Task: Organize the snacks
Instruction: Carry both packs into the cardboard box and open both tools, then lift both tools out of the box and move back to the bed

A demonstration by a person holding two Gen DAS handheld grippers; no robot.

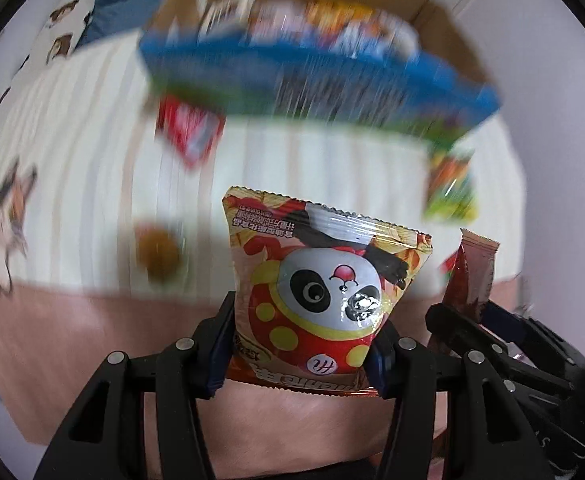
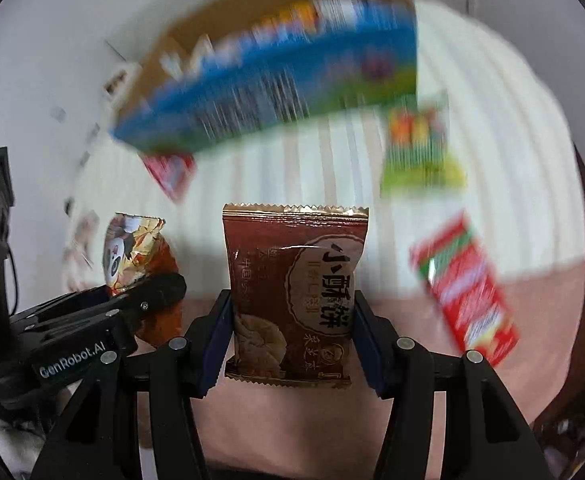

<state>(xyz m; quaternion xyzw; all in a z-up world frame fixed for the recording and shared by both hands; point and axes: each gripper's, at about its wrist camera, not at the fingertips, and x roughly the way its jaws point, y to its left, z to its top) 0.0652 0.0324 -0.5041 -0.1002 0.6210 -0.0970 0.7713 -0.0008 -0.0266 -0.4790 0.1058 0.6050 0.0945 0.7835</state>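
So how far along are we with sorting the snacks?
Done: several packets already sit in the cardboard box. In hand: left tool grips the panda packet, right tool the brown pastry packet. Left: red packet, green packet, red-green packet.

Snacks, loose packets and one filled box

A panda packet (image 1: 324,292), red and yellow with a shiny face, is standing upright, pinched at both sides near its lower end. A brown pastry packet (image 2: 292,300) with a crimped gold top is standing upright, pinched the same way. A cardboard box (image 1: 432,8) with a blue printed front is sitting beyond them, holding several blurred packets. A red packet (image 1: 190,132), a green packet (image 1: 450,188), a round brown snack (image 1: 158,256) and a red-and-green packet (image 2: 464,284) are lying scattered on the striped cloth.
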